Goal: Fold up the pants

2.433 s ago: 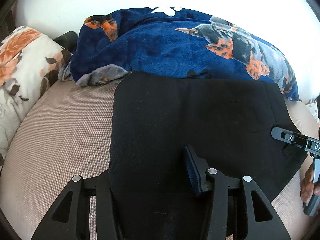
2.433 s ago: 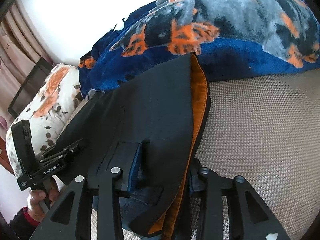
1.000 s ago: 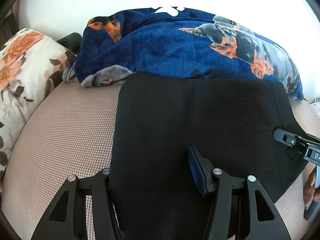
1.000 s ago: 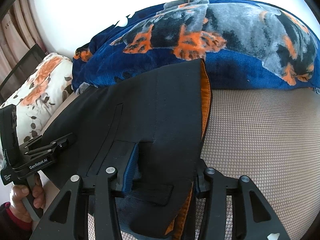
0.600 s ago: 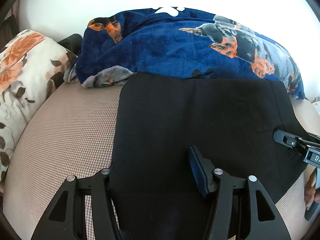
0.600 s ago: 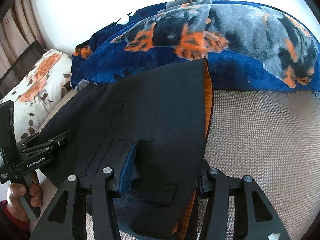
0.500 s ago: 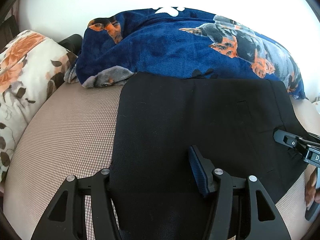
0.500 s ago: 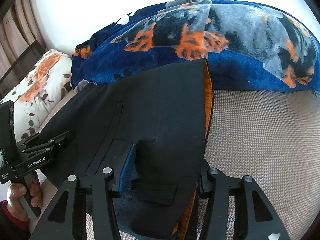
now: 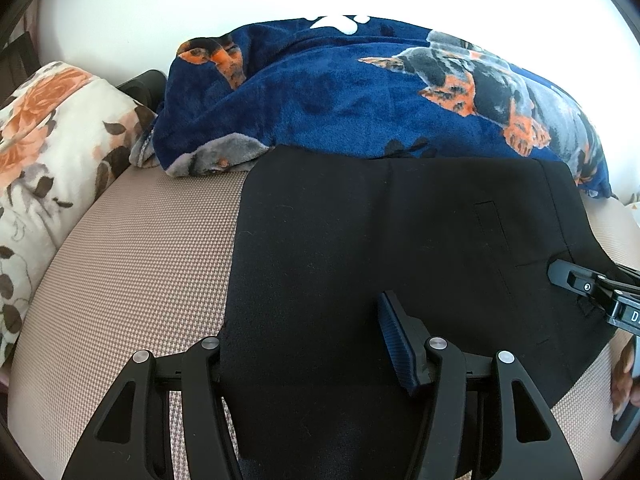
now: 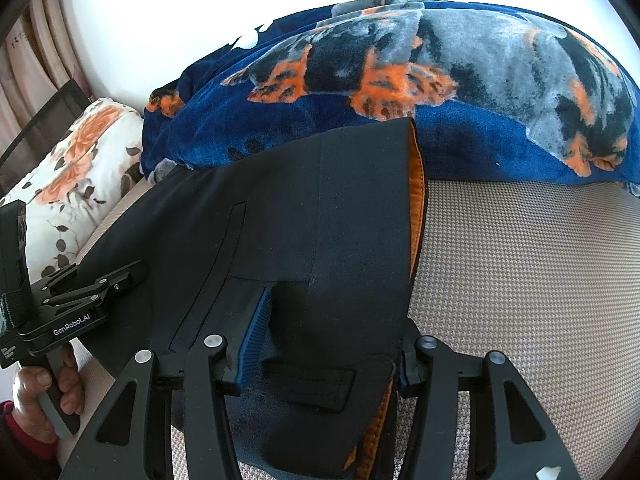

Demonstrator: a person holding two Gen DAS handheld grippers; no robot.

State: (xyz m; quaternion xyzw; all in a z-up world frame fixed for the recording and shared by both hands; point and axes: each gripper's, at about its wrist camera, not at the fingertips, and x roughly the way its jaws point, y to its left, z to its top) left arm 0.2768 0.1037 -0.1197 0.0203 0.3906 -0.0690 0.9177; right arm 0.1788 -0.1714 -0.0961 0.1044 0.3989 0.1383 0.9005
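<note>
the right gripper (image 10: 324,344) stands about half open over the waistband end of the pants (image 10: 304,216). its jaws have just been opening, and the cloth lies loose between them, with the pads not pressing, as far as i can tell. the left gripper (image 9: 300,344) straddles the other near corner of the pants, jaws likewise about half apart, fabric draped between and over one finger; no squeeze shows. both point slantwise down at the pants from the near edge, each in a hand (image 10: 44,392) (the left one shows low in the right view).

the pants lie folded flat on the beige bed (image 9: 132,264), far edge touching the blue blanket (image 9: 360,92), floral pillow (image 9: 48,140) well to the pants' left.

judging by this, a fold has just been laid and let go. next: regrip for another fold, or smooth the orange-lined edge (image 10: 418,200).
</note>
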